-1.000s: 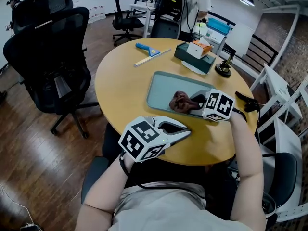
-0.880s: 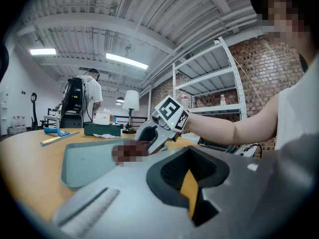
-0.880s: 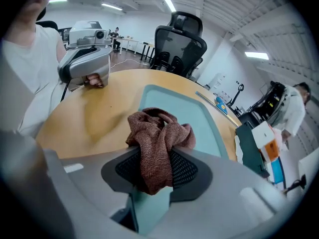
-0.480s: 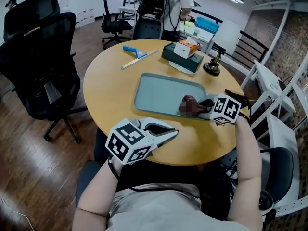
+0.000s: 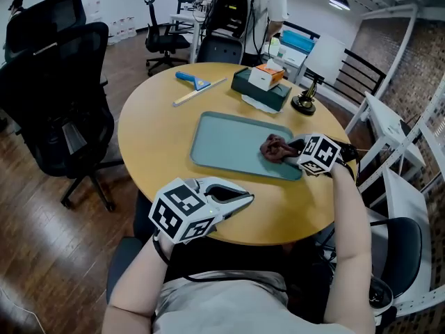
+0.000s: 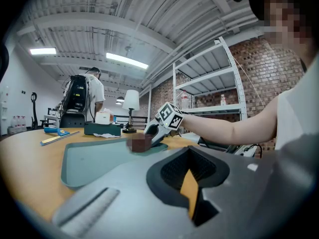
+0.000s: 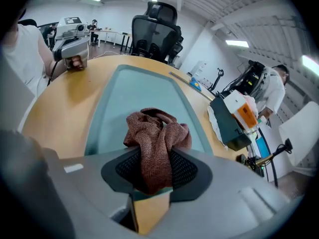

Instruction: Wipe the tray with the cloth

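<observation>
A teal tray (image 5: 215,138) lies in the middle of the round wooden table (image 5: 153,131). A crumpled reddish-brown cloth (image 5: 275,148) rests on the tray's right end. My right gripper (image 5: 295,151) is shut on the cloth, and in the right gripper view the cloth (image 7: 157,133) bulges out between the pads of the right gripper (image 7: 155,166) over the tray (image 7: 139,88). My left gripper (image 5: 243,199) hovers at the table's near edge, shut and holding nothing. In the left gripper view the left gripper (image 6: 192,183) faces the tray (image 6: 94,161) and the cloth (image 6: 139,143).
At the table's far side lie a blue-handled scraper (image 5: 193,80), a long pale stick (image 5: 200,92), a dark box (image 5: 261,83) with an orange-white carton on top, and a small black lamp (image 5: 304,101). Black office chairs (image 5: 62,82) stand left. A person (image 5: 264,5) stands behind.
My right gripper has dragged the cloth from the tray's middle to its right end. The left gripper has stayed at the near edge.
</observation>
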